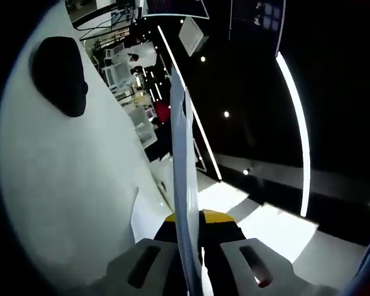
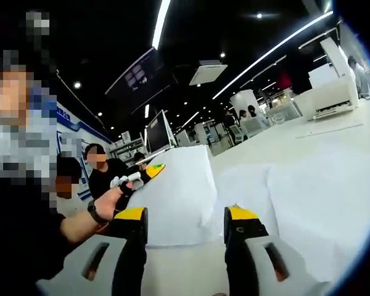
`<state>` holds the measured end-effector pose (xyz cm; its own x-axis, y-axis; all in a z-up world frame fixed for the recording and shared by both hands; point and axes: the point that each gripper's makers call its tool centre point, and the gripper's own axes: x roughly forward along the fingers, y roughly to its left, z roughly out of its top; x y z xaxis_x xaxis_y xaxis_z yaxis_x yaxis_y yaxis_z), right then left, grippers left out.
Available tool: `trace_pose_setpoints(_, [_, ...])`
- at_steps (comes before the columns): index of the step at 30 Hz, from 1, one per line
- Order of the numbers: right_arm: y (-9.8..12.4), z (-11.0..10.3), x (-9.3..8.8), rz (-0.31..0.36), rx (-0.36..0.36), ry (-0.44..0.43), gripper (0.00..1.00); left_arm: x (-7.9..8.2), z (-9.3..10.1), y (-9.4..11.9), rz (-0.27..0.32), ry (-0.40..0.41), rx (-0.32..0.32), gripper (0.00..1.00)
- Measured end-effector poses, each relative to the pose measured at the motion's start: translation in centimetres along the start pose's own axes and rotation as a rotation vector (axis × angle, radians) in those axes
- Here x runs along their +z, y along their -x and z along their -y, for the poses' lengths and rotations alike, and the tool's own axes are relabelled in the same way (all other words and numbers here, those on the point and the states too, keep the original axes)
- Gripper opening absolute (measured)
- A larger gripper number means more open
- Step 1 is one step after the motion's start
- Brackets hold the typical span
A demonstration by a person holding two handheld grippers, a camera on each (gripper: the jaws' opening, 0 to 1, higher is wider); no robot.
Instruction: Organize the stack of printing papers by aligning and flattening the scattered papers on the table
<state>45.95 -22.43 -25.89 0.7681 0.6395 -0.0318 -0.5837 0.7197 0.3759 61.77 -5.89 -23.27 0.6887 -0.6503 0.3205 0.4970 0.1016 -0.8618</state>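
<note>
Left gripper view: left gripper (image 1: 186,237) was clamped on a sheaf of papers (image 1: 180,166), seen edge-on and running up between the jaws. The sheaf was lifted off the white table (image 1: 68,185), probably so the edges could be squared. A dark object (image 1: 60,74) sat on the table well apart; can't tell what it was.

Right gripper view: right gripper (image 2: 186,231) had its jaws wide apart, gripping nothing. Ahead, the same paper stack (image 2: 176,191) stood raised, pinched at its far edge by the left gripper (image 2: 142,176) in the person's hand (image 2: 111,200). More loose sheets (image 2: 308,197) lay spread on the table to the right, not yet gathered. The open right gripper looked positioned to steady or tap the stack.
</note>
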Motion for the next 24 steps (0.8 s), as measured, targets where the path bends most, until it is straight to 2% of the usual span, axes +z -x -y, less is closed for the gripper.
trace_pose_setpoints(7, [0.1, 0.8, 0.4, 0.014, -0.039, 0.02, 0.57, 0.1, -0.1, 0.0, 0.002, -0.002, 0.001, 0.06])
trace_pose_setpoints(13, [1.0, 2.7, 1.9, 0.081, -0.169, 0.115, 0.68, 0.2, -0.2, 0.0, 0.004, 0.001, 0.0, 0.06])
trace_pose_setpoints(20, [2.6, 4.1, 3.2, 0.158, -0.275, 0.134, 0.71, 0.3, -0.2, 0.1, 0.003, -0.002, 0.0, 0.06])
trace_pose_setpoints(24, [3.8, 5.4, 3.9, 0.178, -0.341, 0.154, 0.73, 0.2, -0.1, 0.1, 0.004, -0.009, 0.0, 0.06])
